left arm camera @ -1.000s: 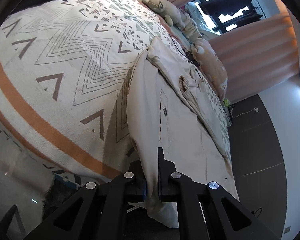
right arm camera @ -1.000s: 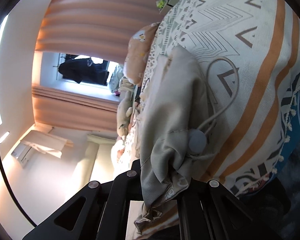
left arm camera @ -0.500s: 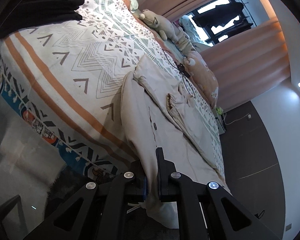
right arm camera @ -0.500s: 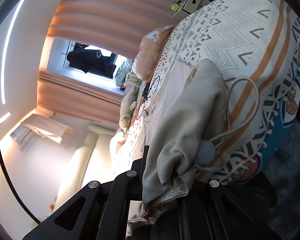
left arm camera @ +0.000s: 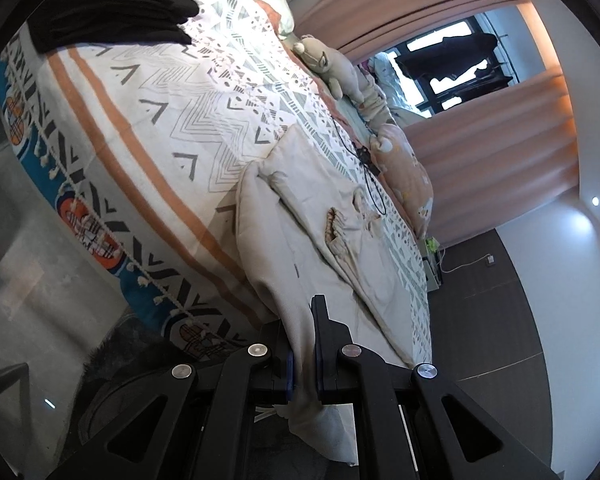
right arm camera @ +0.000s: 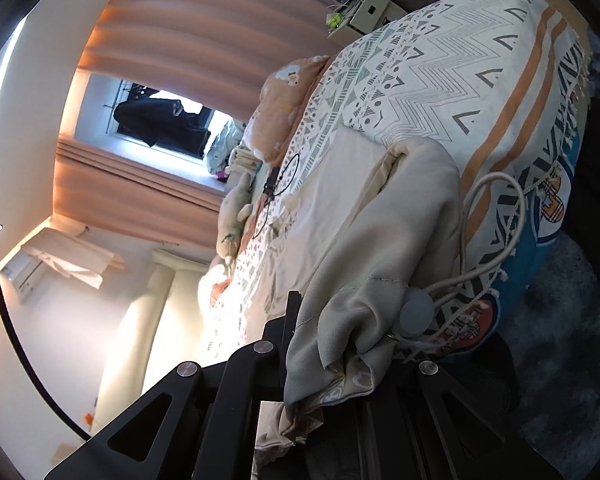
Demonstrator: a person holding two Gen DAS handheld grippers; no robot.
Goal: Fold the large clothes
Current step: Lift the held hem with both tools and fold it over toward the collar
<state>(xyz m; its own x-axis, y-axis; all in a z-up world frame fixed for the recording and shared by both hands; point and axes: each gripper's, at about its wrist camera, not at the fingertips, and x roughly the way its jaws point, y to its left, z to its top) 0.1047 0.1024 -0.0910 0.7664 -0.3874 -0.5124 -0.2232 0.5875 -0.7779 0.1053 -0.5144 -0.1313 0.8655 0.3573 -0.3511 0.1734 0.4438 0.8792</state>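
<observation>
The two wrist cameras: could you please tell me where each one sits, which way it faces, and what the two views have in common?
Left wrist: sits on the left gripper, looking along the bed toward the window; only its black fingers show, shut on the beige garment.
Right wrist: sits on the right gripper, looking along the bed toward the window; one finger shows, cloth covers the other.
Shared: garment, patterned bedspread, orange pillow, curtains.

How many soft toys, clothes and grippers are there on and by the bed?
Soft toys: 2, a grey plush and a peach plush
Clothes: 2, the beige garment and a black pile
Grippers: 2, the left gripper and the right gripper, both shut on the beige garment
Total: 6
</observation>
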